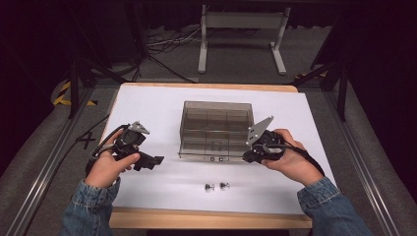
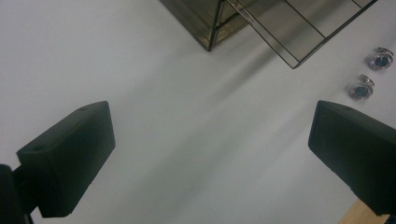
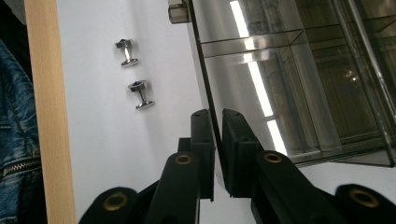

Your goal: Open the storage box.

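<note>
smoked clear plastic makes up the compartment box (image 1: 216, 129) that sits in the middle of the white table (image 1: 147, 105), its inside split by thin dividers into small cells. its lid (image 3: 280, 88) hangs open off the near side, and the right gripper (image 1: 252, 155) is at the lid's near right corner. in the right gripper view the two black jaws stand nearly together with the thin edge of that lid running between them, and the pads (image 3: 203, 135) press on it from both sides; no earlier look is at hand to compare. the right hand (image 1: 290, 160) wraps the gripper body, with a denim sleeve (image 1: 329, 206) behind it. two small metal cufflinks (image 1: 217, 186) lie side by side on the table just near of the box, close together but apart, well clear of the lid. the left gripper (image 1: 156, 160) hovers over bare table to the left of the box, held by the left hand (image 1: 109, 167); its jaws stand wide apart with nothing between them, and in the left gripper view the box corner and both cufflinks show beyond them. a wooden edge (image 1: 206, 219) runs along the table's near side.
</note>
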Demonstrator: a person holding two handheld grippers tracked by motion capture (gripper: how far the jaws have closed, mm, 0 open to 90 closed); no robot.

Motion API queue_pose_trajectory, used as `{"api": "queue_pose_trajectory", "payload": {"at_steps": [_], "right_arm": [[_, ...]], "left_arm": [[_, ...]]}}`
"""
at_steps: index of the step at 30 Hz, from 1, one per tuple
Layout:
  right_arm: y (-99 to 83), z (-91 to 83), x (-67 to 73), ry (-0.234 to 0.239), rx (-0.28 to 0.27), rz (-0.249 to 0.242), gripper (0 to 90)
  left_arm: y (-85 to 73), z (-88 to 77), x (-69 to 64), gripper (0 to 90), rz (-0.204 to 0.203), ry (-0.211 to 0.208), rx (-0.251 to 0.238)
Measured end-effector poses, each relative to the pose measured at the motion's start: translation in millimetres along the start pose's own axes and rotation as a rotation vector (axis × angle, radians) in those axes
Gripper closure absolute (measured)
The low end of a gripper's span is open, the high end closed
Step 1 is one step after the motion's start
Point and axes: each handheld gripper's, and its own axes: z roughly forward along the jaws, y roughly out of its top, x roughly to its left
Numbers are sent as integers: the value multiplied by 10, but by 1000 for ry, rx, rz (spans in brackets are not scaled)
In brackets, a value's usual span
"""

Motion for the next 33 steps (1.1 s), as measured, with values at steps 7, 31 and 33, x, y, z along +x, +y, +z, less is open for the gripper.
{"api": "queue_pose_trajectory", "payload": {"at_steps": [7,31,33], "right_arm": [[-12,31,17,3,23,-10,840],[29,-109,122,-45,-78,61,668],[51,-140,142,-41,-93,81,658]], "left_arm": [[-1,-2,2,15,2,2,1],[-6,-5,0,15,-1,2,3],[-7,-7,-1,15,-1,2,1]]}}
